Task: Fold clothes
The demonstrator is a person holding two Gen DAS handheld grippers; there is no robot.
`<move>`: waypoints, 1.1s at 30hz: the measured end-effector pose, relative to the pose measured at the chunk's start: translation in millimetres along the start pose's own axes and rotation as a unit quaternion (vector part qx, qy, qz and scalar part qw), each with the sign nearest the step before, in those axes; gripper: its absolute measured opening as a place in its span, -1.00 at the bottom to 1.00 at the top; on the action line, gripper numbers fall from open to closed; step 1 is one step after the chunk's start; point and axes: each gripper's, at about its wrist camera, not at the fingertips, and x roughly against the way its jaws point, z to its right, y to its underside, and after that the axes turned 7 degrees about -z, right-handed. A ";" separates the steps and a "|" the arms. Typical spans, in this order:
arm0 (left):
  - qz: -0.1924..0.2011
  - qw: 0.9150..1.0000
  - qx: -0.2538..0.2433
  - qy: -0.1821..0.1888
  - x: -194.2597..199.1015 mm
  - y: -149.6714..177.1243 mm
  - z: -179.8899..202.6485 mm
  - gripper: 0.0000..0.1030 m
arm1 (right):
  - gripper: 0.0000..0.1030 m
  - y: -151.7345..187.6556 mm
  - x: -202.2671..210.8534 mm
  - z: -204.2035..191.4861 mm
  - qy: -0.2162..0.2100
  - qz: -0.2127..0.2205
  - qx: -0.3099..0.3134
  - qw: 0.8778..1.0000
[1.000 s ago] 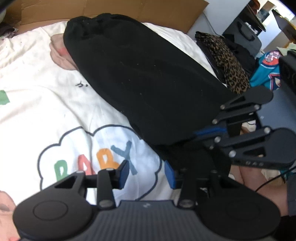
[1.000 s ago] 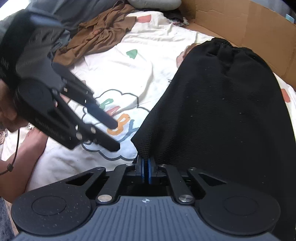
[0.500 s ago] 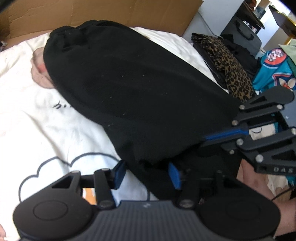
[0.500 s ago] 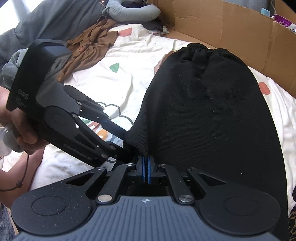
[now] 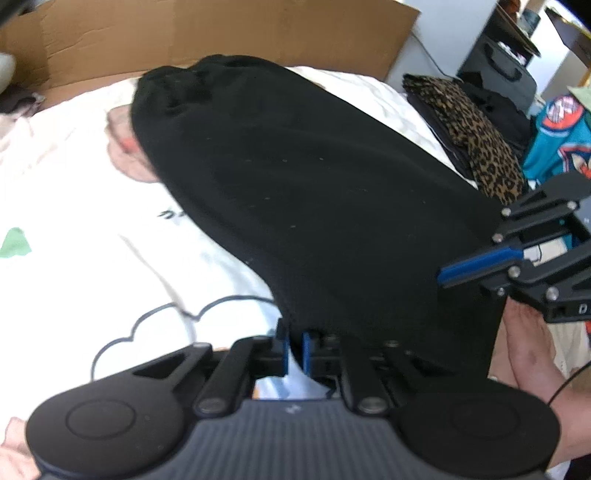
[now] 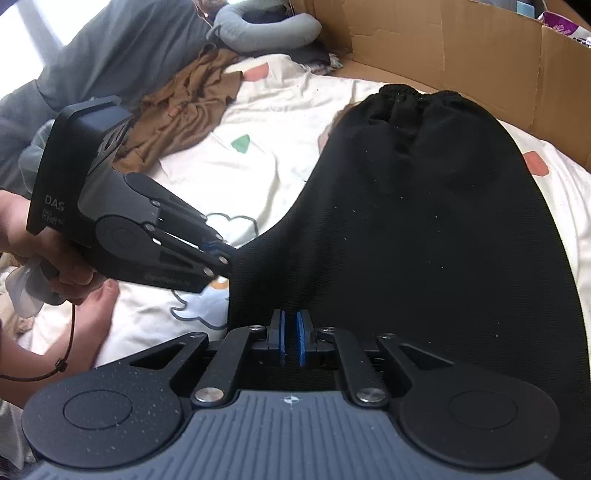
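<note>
You hold the black garment (image 5: 314, 206) by its near hem with both grippers, and it stretches away from you across the white printed bedsheet (image 5: 85, 229) towards the cardboard wall (image 5: 229, 33) at the far edge of the bed. Its gathered, elastic-looking end (image 6: 417, 99) lies farthest from you, close to that cardboard.

Your left gripper (image 5: 294, 350) has its blue pads drawn almost together, pinching the left corner of the hem; a thin fold of black cloth sits between them. In the right wrist view the same gripper (image 6: 221, 254) comes in from the left, its tips buried in the cloth edge.

Your right gripper (image 6: 291, 341) has its blue pads close together with a narrow dark gap that the fabric fills, so it is nipping the hem too. From the left wrist view that gripper (image 5: 443, 275) meets the right corner of the hem, which hangs slack below it.

A brown garment (image 6: 184, 110) lies crumpled at the far left of the bed, well apart from the black one. A leopard-print cloth (image 5: 476, 144) rests off the bed's right edge.
</note>
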 end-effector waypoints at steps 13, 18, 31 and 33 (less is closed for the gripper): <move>-0.028 1.000 -0.008 -0.011 -7.3 16.1 -20.5 -0.72 | -0.54 28.7 -26.5 26.7 0.075 -0.076 -0.030 0.994; -0.022 1.000 -0.005 -0.004 -9.7 18.9 -17.8 -0.46 | -0.52 30.8 -25.3 23.6 0.077 -0.077 -0.028 0.994; -0.038 0.998 -0.040 -0.031 -3.8 33.1 -29.6 -0.99 | -0.53 35.3 -26.8 31.9 0.074 -0.092 -0.044 0.992; -0.043 0.997 -0.038 -0.049 -1.9 33.1 -28.6 -0.99 | -0.53 36.9 -26.0 32.8 0.076 -0.095 -0.048 0.991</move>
